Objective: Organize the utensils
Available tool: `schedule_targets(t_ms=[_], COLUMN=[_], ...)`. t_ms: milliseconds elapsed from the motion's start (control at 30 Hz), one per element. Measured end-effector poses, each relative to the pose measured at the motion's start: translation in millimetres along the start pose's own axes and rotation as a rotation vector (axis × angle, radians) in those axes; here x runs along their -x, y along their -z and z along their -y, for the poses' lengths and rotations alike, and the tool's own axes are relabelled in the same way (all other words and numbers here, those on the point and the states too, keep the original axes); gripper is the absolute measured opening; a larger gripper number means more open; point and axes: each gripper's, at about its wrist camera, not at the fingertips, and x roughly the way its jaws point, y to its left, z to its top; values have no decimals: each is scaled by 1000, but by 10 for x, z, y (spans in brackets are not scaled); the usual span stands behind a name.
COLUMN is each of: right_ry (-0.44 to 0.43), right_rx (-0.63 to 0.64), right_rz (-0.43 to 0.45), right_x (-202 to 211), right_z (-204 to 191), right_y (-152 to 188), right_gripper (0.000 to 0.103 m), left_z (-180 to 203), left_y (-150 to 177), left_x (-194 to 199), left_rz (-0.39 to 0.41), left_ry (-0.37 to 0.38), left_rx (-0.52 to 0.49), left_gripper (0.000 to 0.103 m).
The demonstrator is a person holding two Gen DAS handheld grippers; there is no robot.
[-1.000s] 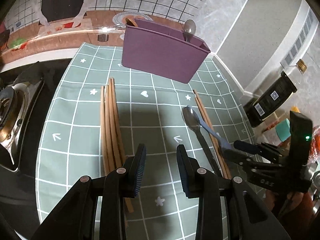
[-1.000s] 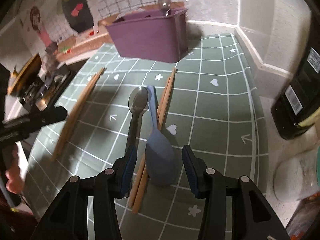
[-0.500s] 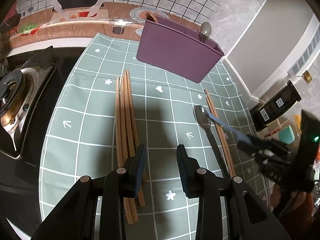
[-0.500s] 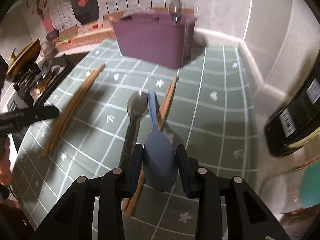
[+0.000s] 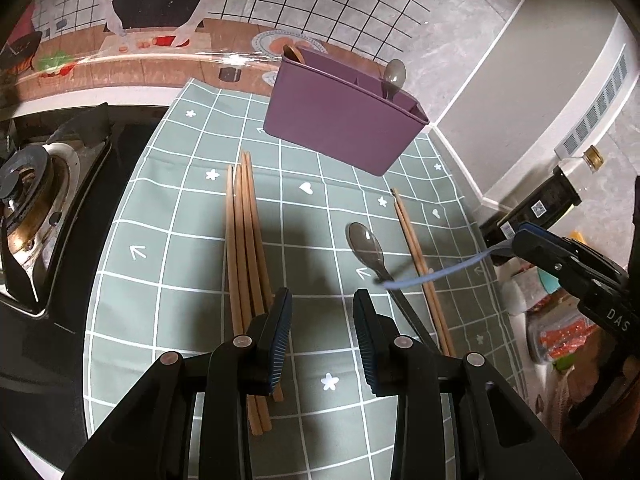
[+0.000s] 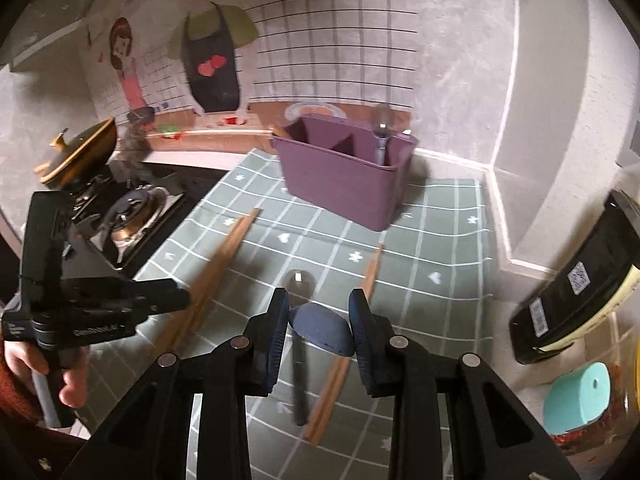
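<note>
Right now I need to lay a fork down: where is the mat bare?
Bare mat lies between the stove and the chopstick bundle, and between that bundle and the clear spoon. Crowded: spoon beside chopstick pair.

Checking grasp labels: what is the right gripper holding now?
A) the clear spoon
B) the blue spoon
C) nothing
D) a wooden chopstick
B: in the right wrist view the right gripper pads press on the bowl of the blue spoon, and its handle hangs clear of the mat in the left wrist view; the clear spoon lies on the mat.
</note>
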Motion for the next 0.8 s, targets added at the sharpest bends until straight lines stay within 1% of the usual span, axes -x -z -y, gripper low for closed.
schedule_targets(t_ms=[133,233,300,367,467,600,633,667,733,800], right_ry=[-20,-44,-62,-62,-83,-97,-105,-135,-164,-161], right_rx=[21,53,79,100,114,146,159,164,174,191], right_rz=[-13,-50,-78,-86,-97,-109,-118,-143,-159,-150], right_x=[-108,-247,-370,-475,-586,-754,-804,-888,-998,-1068], right_z=[-155,-278,-370,-445,-503,-588,-619,-647,-685,-722], right_y=[-108,-224,-310,-379,-464,-560,-581,-604,-620,-620], right_gripper=[27,27,27,27,26,24,17,13,13,14], left_z=[-5,-4,-21,-39,-91,-216,-255,-283,-334,-370], left_y=[21,41,49,53,49,30,22,22,11,4], left_x=[35,69,102,139,179,174,165,162,141,123], left_rz=[-6,-7,2,16,41,45,43,41,36,30], left_ry=[18,44,55,62,52,38,35,33,24,15], left_rx=[-15,-33,-39,-49,-64,-33,-18,-12,4,18], left_gripper=[33,33,33,33,33,34,34,34,35,35])
